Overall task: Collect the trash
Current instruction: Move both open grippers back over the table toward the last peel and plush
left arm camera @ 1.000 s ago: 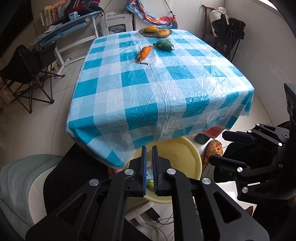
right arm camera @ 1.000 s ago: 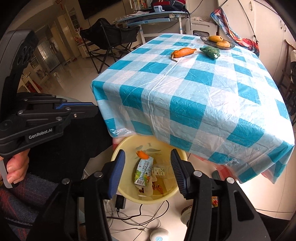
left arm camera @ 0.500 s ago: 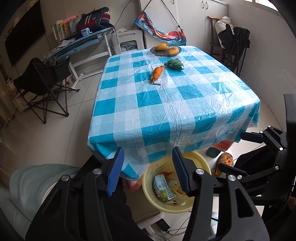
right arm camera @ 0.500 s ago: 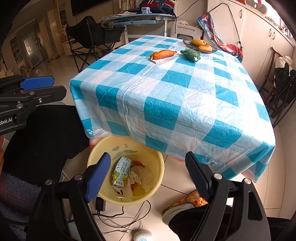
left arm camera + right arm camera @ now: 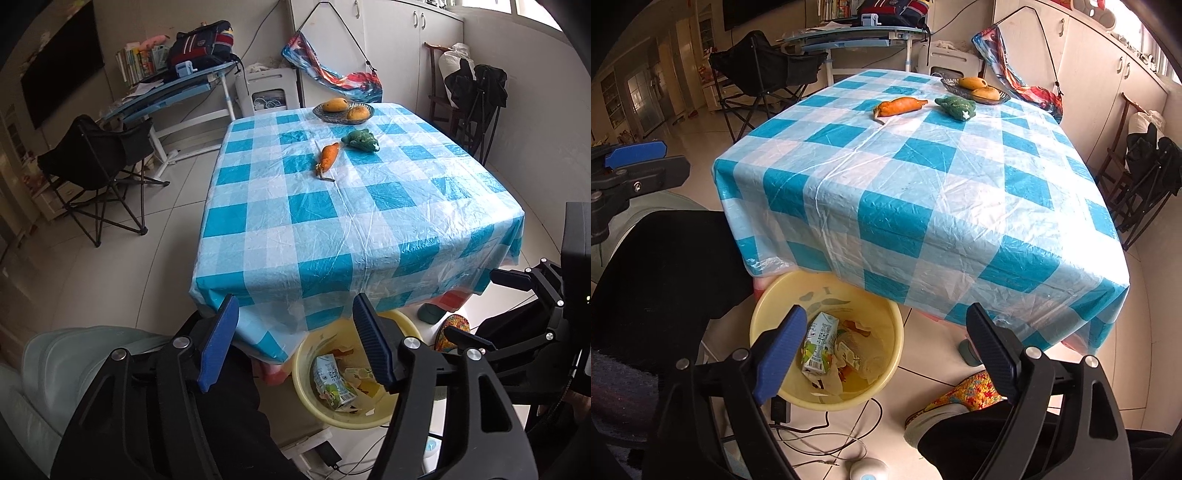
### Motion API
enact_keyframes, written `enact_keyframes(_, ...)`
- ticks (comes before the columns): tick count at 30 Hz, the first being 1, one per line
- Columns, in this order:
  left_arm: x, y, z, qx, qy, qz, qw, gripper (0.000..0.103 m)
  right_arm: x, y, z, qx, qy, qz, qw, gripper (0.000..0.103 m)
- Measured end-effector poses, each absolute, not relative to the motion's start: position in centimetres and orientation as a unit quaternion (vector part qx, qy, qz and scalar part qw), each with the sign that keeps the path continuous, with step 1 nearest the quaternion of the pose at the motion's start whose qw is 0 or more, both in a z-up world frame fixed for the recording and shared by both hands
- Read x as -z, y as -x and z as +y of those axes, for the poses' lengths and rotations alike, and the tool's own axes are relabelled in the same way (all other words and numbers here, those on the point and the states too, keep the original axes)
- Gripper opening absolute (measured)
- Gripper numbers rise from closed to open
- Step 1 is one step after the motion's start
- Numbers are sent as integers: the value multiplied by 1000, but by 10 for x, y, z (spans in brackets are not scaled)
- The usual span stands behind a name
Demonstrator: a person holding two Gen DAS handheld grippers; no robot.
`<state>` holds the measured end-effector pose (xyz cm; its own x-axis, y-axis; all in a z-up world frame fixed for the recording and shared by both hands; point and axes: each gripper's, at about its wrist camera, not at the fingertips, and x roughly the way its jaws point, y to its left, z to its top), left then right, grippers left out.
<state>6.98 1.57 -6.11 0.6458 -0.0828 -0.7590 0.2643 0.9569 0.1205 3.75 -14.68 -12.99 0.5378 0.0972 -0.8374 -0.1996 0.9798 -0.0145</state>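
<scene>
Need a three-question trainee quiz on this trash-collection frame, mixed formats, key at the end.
1. True or false: the green-and-white drink carton lies inside the round yellow plastic basin on the floor.
2. Which sits nearer the dark fruit dish on the blue-and-white checked tablecloth: A the orange carrot, B the green stuffed toy?
3. Fill in: between the opening jaws of the left gripper and the right gripper, ____ is held.

Key: 1 true; 2 B; 3 nothing.
</scene>
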Motion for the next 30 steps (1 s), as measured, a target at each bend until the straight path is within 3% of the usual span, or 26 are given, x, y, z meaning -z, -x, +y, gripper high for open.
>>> enact_keyframes(22,58,-70,22,88,-106,404,905,69,122,-39,-148,-87,50,459,883,86)
enact_keyframes(30,47,-111,9,97,-102,402,905,69,106,-61,-154,-104,67,450,884,86)
